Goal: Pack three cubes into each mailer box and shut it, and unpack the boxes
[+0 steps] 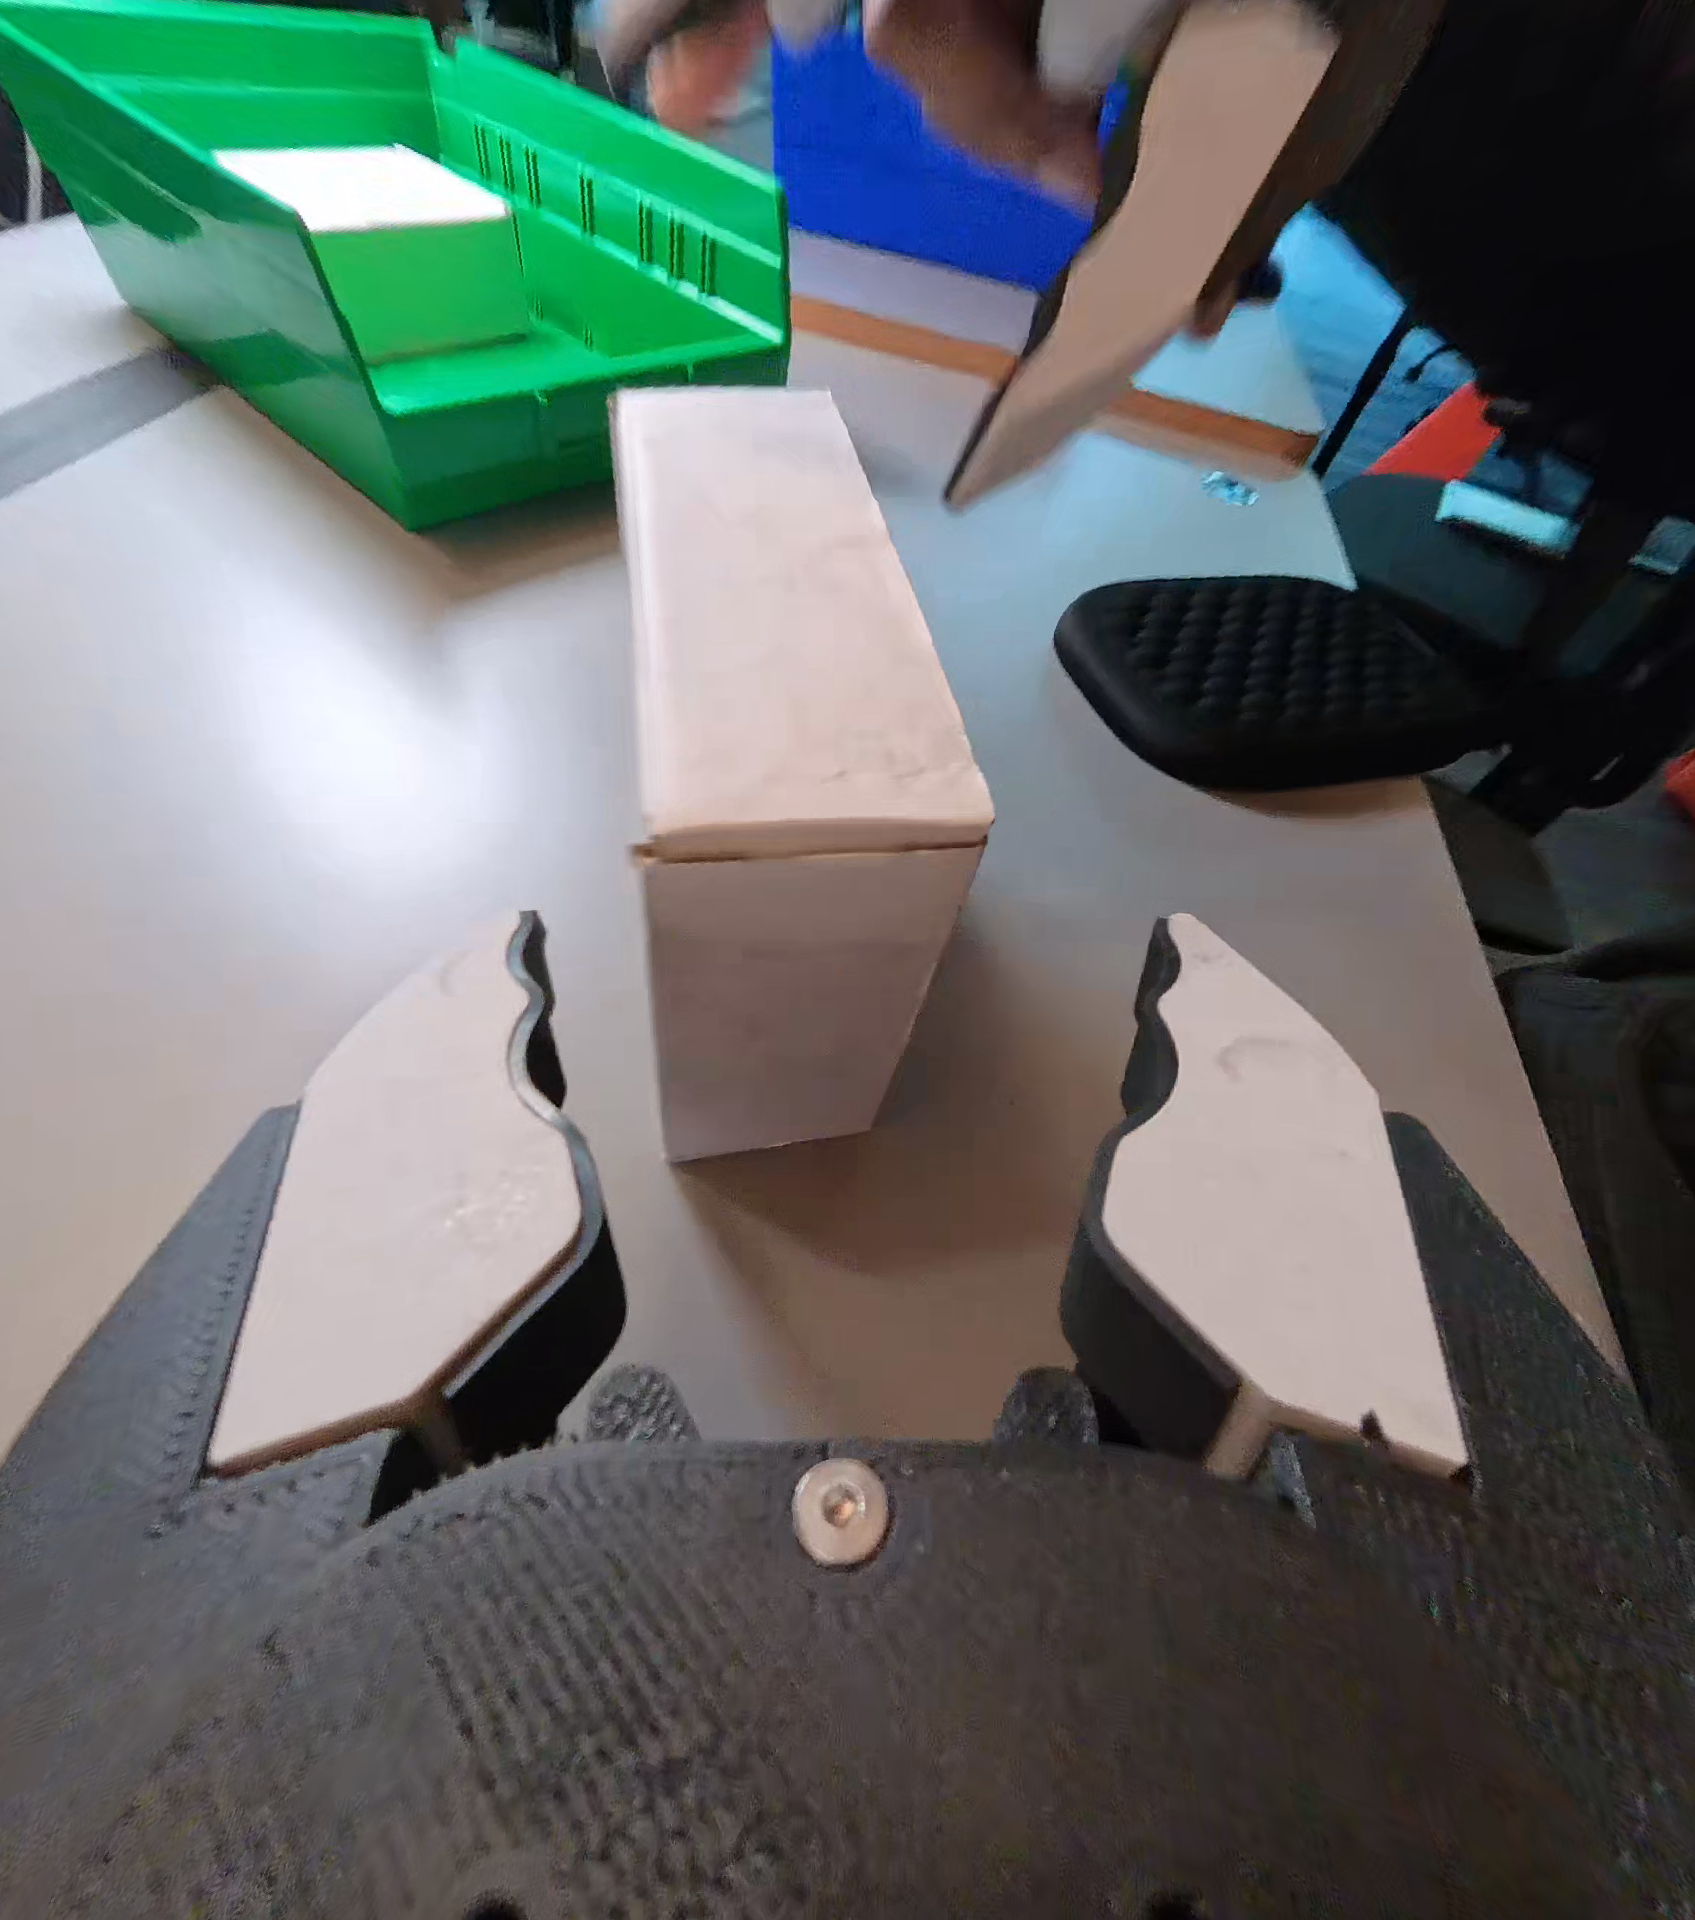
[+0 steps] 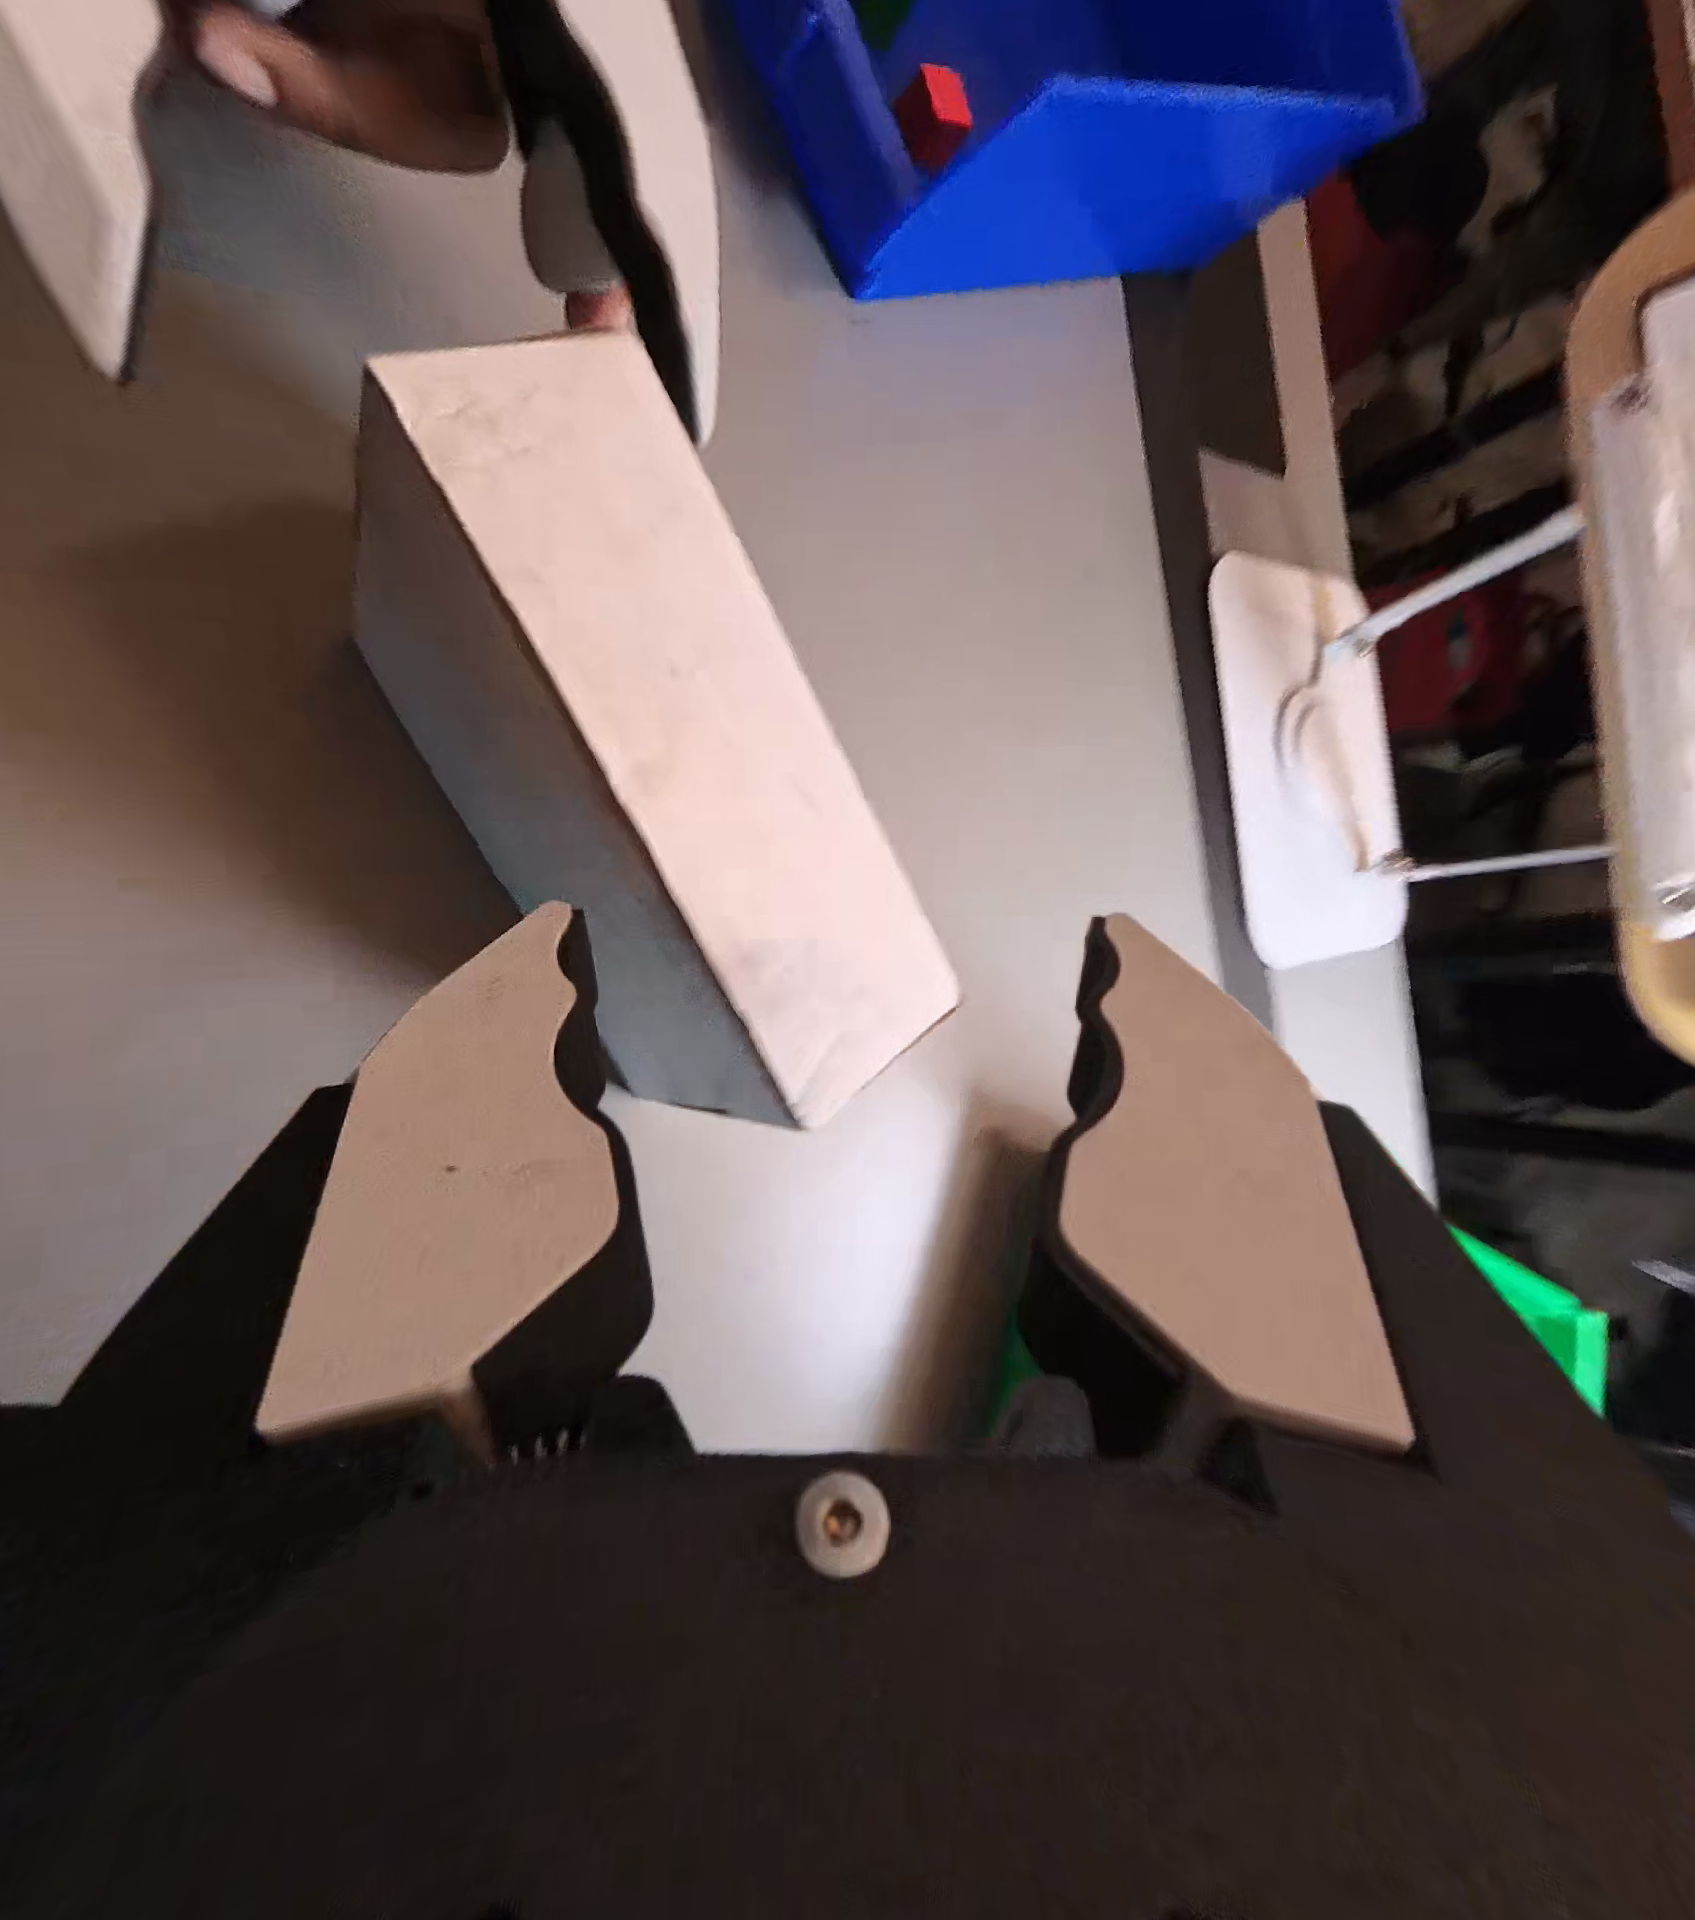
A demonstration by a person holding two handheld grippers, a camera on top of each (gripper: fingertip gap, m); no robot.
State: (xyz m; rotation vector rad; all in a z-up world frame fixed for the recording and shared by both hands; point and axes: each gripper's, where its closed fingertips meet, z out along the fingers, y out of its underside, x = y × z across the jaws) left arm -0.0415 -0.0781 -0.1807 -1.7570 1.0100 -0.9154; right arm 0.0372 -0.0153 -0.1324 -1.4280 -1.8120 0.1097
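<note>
Mailer box: a closed white mailer box (image 1: 791, 665) is lying on the desk (image 1: 199, 831), just in front of my left gripper (image 1: 848, 1023).
Left fingers: I am holding them spread wide, gripping nothing.
Right fingers: my right gripper (image 2: 832, 1023) is hanging over the same box, spread and empty.
Progress: this box looks shut; another white box (image 1: 386, 229) is sitting in the green bin (image 1: 230, 312) behind it, so either packing or unpacking may be next.
Hidden: I cannot tell what the boxes contain; only one red cube (image 2: 936, 104) is showing in the blue bin (image 2: 1134, 156).

Grey table (image 1: 199, 831) w/ shut white mailer box (image 1: 781, 623), green bin (image 1: 230, 343), blue bin (image 2: 1082, 208).
</note>
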